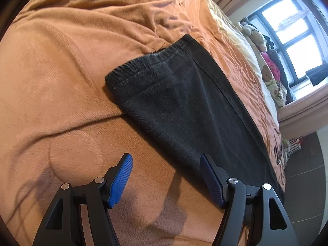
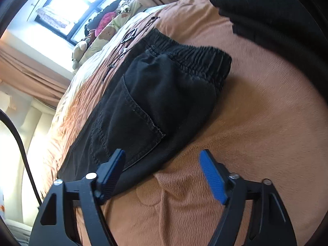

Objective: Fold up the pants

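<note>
Black pants (image 1: 184, 106) lie flat on an orange blanket (image 1: 71, 61), legs laid one on the other. The left wrist view shows the hem end at upper middle. My left gripper (image 1: 166, 164) is open and empty, hovering over the near edge of the leg. The right wrist view shows the waist end of the pants (image 2: 155, 94), with elastic waistband and back pocket. My right gripper (image 2: 162, 160) is open and empty, its left finger over the pants' near edge, its right finger over the blanket.
The blanket covers a bed (image 2: 266, 123). Soft toys (image 1: 266, 65) and pillows line the far side by a window (image 1: 293, 34). A pile of dark clothing (image 2: 276, 10) lies at the upper right in the right wrist view. A black cable (image 2: 22, 149) hangs left.
</note>
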`<state>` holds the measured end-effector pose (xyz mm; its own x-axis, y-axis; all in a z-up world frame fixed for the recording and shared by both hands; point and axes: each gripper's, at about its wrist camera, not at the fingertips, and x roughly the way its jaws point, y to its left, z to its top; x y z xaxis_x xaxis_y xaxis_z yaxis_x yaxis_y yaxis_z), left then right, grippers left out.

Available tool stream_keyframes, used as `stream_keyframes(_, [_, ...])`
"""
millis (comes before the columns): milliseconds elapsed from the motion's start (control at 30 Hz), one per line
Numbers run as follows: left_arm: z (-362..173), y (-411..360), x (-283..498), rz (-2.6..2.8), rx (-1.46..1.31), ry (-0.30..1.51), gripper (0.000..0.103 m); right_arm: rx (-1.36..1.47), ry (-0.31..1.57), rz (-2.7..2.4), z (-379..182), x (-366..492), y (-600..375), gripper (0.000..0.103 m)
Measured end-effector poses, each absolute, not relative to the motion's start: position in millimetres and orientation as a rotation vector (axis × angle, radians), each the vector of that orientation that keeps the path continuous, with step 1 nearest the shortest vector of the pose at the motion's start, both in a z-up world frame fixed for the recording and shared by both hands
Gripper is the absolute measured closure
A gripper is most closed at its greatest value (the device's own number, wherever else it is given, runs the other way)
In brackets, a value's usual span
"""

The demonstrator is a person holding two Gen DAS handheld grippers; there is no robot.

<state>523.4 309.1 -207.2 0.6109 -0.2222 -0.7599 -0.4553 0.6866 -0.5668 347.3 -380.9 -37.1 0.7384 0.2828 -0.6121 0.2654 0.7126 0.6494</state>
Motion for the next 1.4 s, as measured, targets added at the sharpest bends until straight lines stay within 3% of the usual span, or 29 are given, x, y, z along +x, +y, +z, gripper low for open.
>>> stream_keyframes(433, [-219.0,313.6,539.6,0.125,-0.953,0.871,0.033,0.831,0.729,0.014,-57.6,371.1,-385.2,0.038])
stream_keyframes(700, [-221.0,315.8,558.4,0.161,-0.95,0.844,0.034,0.87,0.7,-0.013,-61.9,376.0,-379.7,0.046])
stream_keyframes(733, [-220.5,316.2,560.3,0.166,-0.95,0.839,0.036,0.871,0.698,-0.014,-62.0,376.5,-378.5,0.047])
stream_keyframes(767, [-219.7,317.3,561.6,0.177,-0.944,0.837,0.048,0.87,0.698,-0.018,-62.6,377.7,-377.5,0.055])
stream_keyframes(800, [-219.0,318.6,562.7,0.194,-0.932,0.844,0.068,0.867,0.704,-0.02,-62.9,379.1,-377.1,0.061])
stream_keyframes(833, [-217.6,320.6,563.1,0.212,-0.916,0.855,0.076,0.869,0.711,-0.016,-61.4,379.1,-377.8,0.074])
stream_keyframes(867, [-216.2,323.0,562.5,0.212,-0.917,0.85,0.087,0.874,0.706,-0.008,-58.1,379.0,-376.6,0.08])
stream_keyframes(900, [-213.5,325.8,559.7,0.202,-0.928,0.834,0.088,0.87,0.686,-0.002,-52.8,375.4,-375.0,0.082])
stream_keyframes(1133, [-204.5,327.8,559.8,0.169,-0.908,0.842,0.086,0.868,0.649,0.045,-51.1,357.7,-373.9,0.083])
stream_keyframes(1267, [-213.7,326.1,562.5,0.182,-0.92,0.871,0.07,0.891,0.695,0.043,-68.0,359.1,-377.0,0.082])
stream_keyframes(1400, [-221.0,322.2,563.5,0.19,-0.916,0.891,0.069,0.935,0.709,0.042,-78.3,362.8,-383.7,0.074])
